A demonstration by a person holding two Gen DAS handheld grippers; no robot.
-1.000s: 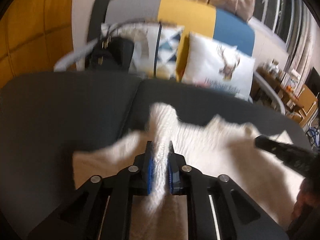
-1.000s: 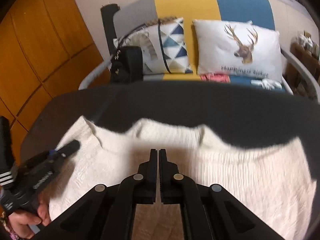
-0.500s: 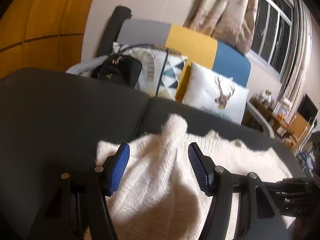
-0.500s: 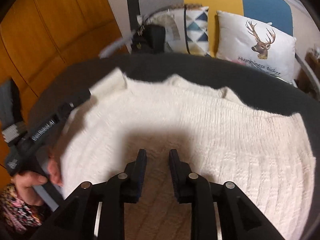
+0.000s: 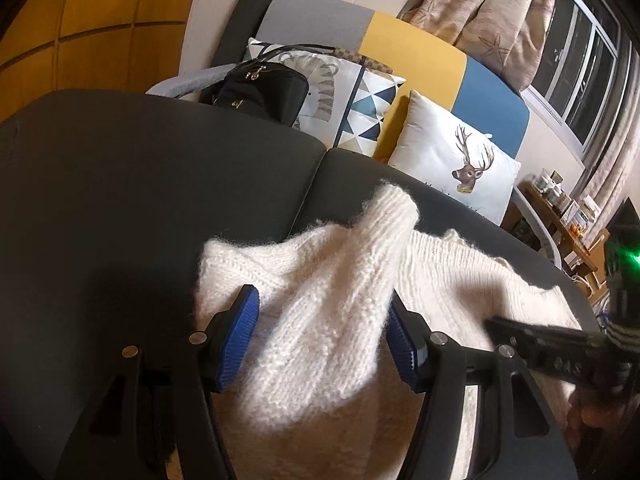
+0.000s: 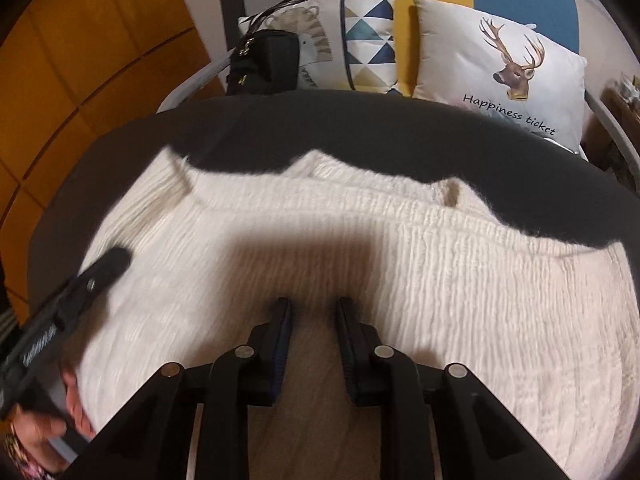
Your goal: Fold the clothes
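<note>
Left wrist: one white sweater (image 5: pixel 320 320), two pillows, left tongs (image 5: pixel 320 340) apart, right tongs (image 6: pixel 314 320) narrowly apart.

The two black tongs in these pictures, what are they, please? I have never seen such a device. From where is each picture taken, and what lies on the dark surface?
No robot is here: a person holds a pair of hand tongs in each hand, and a small wide-angle camera on each looks forward along its fingers. One picture comes from the left tongs, the other from the right tongs.

A white knitted sweater lies spread on a dark grey cushioned surface. Behind stand a deer cushion and a black bag.

The left tongs have just opened; a raised fold of the sweater stands between the blue pads, apparently released. The right tongs are slightly apart above the sweater, holding nothing.
</note>
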